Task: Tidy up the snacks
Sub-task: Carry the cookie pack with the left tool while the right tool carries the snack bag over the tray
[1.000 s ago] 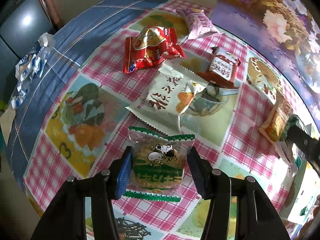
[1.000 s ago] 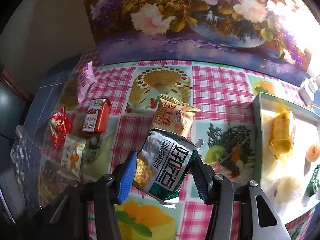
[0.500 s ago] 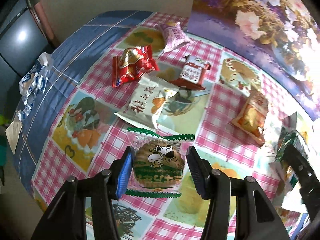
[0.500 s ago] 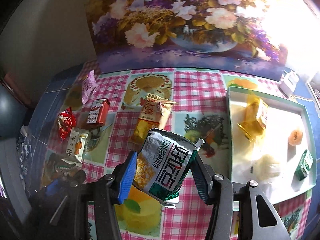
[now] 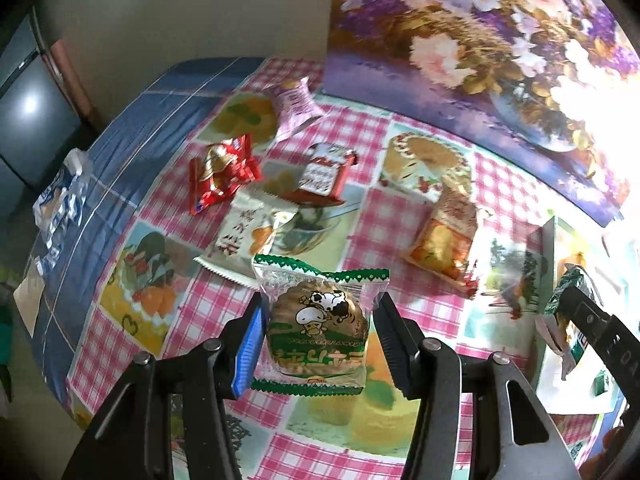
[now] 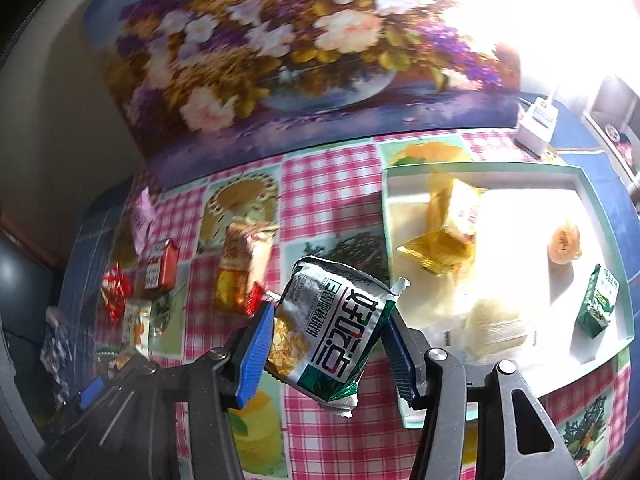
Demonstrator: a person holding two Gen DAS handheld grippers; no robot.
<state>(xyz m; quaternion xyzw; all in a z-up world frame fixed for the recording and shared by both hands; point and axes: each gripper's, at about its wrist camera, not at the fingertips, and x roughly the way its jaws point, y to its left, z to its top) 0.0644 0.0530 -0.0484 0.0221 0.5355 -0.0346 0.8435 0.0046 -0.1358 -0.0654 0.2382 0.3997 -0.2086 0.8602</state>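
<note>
No legible text on snack wrappers (image 5: 316,328)

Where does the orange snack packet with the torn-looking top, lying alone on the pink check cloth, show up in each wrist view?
Left wrist: orange snack packet sits right of centre, beyond the held cookie.
Right wrist: same packet lies left of centre, just past the blue pad.
Shared landmark: the cake picture on the cloth, directly behind it.

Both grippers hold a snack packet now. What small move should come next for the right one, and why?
Probably carry the right gripper a little further right, over the white tray. Its jaws are shut on the silver-green packet, which hangs above the checked tablecloth just left of the tray, where other snacks already lie.
</note>
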